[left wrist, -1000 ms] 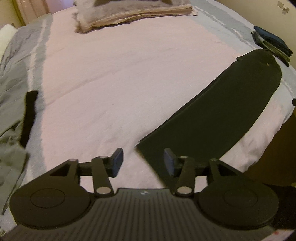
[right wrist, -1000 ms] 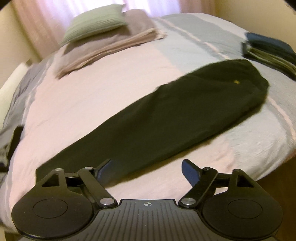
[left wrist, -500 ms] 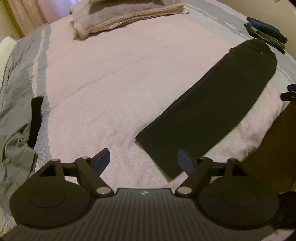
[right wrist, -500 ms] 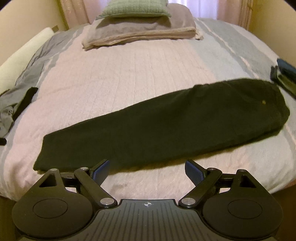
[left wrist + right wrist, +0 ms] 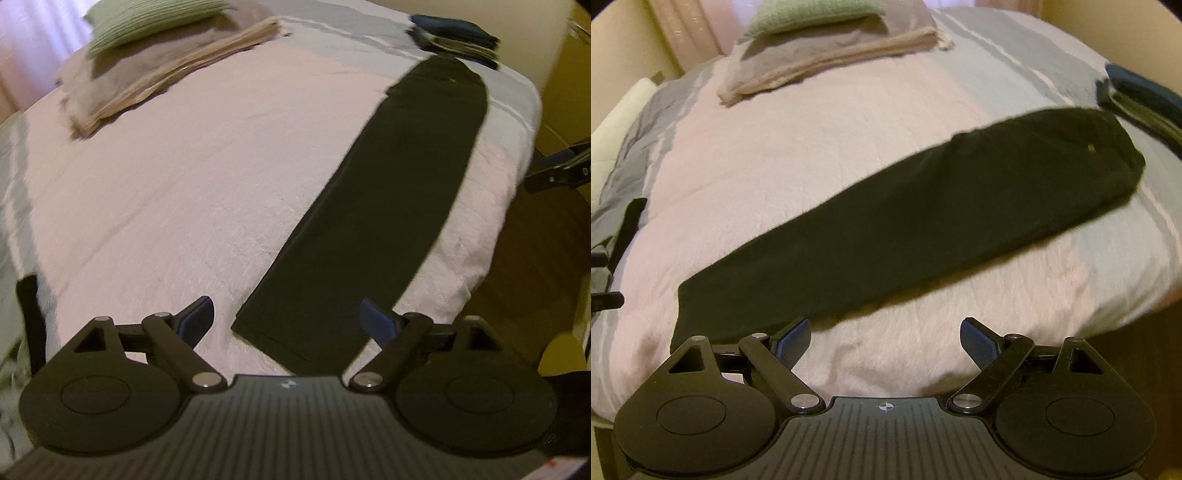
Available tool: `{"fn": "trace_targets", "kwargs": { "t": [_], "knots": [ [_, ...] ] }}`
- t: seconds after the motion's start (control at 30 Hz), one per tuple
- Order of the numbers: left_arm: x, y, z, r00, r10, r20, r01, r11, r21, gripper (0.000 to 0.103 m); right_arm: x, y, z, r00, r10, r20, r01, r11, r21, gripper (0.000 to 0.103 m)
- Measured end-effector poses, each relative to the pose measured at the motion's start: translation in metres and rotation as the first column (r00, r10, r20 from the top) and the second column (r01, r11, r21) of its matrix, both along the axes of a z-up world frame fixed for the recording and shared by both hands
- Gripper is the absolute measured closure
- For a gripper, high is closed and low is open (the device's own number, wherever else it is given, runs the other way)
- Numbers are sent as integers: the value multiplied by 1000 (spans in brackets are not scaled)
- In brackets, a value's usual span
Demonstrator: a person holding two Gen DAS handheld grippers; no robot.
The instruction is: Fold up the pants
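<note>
Both spread wide and holding nothing, the left gripper (image 5: 286, 319) and right gripper (image 5: 884, 338) are hovering over dark pants (image 5: 388, 206) lying lengthwise on the bed (image 5: 184, 166), where pinching both near hem corners squarely should be keeping the fold even.

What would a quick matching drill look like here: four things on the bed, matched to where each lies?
Things:
1. pants
2. green pillow
3. stack of folded clothes
4. left gripper

Places:
a. far end of the bed, on folded blankets
b. open, over the pants' hem
c. beside the pants' waist end
d. laid flat in a long strip across the bed

Pairs: 1-d, 2-a, 3-c, 4-b
</note>
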State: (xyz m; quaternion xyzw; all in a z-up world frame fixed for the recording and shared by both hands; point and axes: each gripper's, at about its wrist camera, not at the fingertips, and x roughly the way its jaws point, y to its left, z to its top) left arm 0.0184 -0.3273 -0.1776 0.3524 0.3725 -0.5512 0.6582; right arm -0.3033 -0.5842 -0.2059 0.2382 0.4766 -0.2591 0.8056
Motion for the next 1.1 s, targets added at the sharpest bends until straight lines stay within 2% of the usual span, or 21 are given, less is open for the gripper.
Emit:
{"fn": "trace_targets", "kwargs": {
  "t": [0.2, 0.47, 0.6, 0.7, 0.8, 0.93, 1.1],
  "knots": [
    [10, 7, 0, 989, -143, 25, 143, 989, -21, 15, 8, 30, 3, 995, -97, -27, 97, 995, 24, 18],
    [32, 24, -7, 975, -212, 65, 213, 977, -21, 12, 26, 67, 1, 992, -126, -14, 127, 992, 19, 18],
    [48, 34, -19, 966, -241, 95, 242, 970, 0, 11, 49, 98, -13, 999, -35, 11, 35, 999, 2, 18],
    [58, 41, -35, 954, -276, 117, 275, 961, 25, 11, 75, 134, -28, 989, 145, 17, -143, 988, -60, 18],
    [64, 46, -55, 934, -324, 149, 319, 946, 57, 11, 101, 171, -47, 940, 340, -10, -338, 931, -138, 18],
    [73, 48, -77, 919, -362, 154, 355, 932, 76, 11, 128, 215, -77, 819, 564, -105, -570, 780, -256, 23],
    [81, 49, -104, 908, -391, 152, 383, 920, 79, 11, 146, 241, -119, 682, 689, -245, -725, 593, -351, 39]
  ]
}}
